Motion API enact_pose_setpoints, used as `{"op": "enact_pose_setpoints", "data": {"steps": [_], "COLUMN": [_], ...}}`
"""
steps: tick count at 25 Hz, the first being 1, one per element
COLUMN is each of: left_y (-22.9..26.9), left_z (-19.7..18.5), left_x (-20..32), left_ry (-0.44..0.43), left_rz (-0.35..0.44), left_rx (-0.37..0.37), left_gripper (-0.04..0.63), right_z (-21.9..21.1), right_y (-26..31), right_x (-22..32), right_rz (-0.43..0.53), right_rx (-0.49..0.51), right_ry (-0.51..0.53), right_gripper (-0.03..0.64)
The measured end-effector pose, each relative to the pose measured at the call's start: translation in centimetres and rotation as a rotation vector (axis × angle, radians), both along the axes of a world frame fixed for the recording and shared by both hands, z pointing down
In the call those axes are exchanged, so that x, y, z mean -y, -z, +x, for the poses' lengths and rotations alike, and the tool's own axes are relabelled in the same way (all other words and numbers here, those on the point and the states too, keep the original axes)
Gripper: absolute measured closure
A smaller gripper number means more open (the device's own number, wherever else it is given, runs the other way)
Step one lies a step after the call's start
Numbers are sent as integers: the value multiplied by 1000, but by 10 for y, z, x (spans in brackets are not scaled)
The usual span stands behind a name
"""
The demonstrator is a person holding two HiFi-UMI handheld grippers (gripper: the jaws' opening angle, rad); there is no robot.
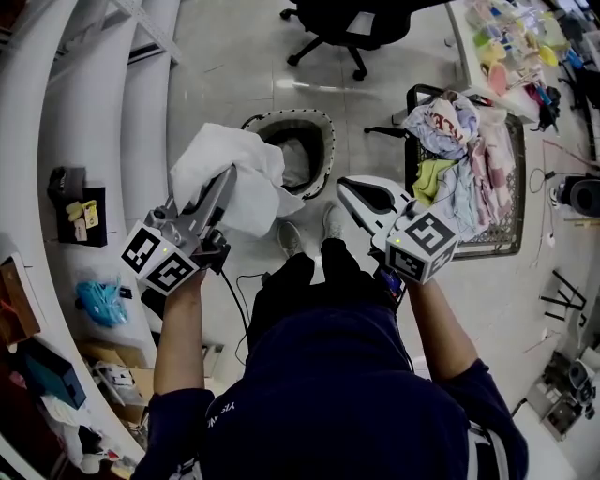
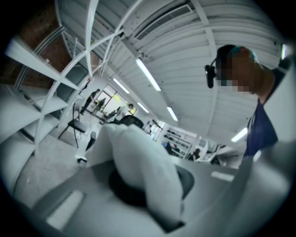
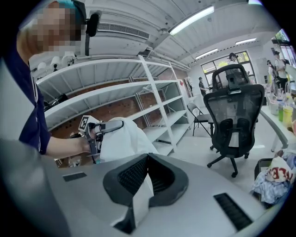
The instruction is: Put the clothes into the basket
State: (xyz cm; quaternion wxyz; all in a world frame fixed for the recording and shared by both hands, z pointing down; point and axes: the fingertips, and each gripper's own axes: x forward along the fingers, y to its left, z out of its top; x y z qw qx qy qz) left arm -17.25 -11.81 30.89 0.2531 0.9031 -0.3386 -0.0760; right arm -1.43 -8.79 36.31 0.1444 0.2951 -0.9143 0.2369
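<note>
The left claw [image 1: 228, 178] pinched a white cloth [image 1: 251, 195], held up just left of the round basket [image 1: 324, 124] on the floor. The right claw [image 1: 345, 190] was pressed together. Red lettering on the far-right clothes pile [image 1: 459, 159] was too creased to read.

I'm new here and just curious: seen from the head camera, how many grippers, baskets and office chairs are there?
Grippers: 2, left gripper, right gripper
Baskets: 2, round basket, wire basket
Chairs: 1, office chair
Total: 5
</note>
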Motion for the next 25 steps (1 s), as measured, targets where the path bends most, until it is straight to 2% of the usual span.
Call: {"op": "enact_pose_setpoints", "data": {"steps": [12, 25], "left_y": [-90, -203], "left_z": [30, 60], "left_x": [49, 85], "left_ry": [14, 13], "left_rz": [-145, -318], "left_rx": [60, 130], "left_gripper": [584, 583], "right_z": [20, 49], "right_y": [-44, -85], "right_x": [37, 67], "right_rz": [-96, -153], "right_rx": [-47, -100], "right_ry": [59, 84], "right_gripper": [611, 610]}}
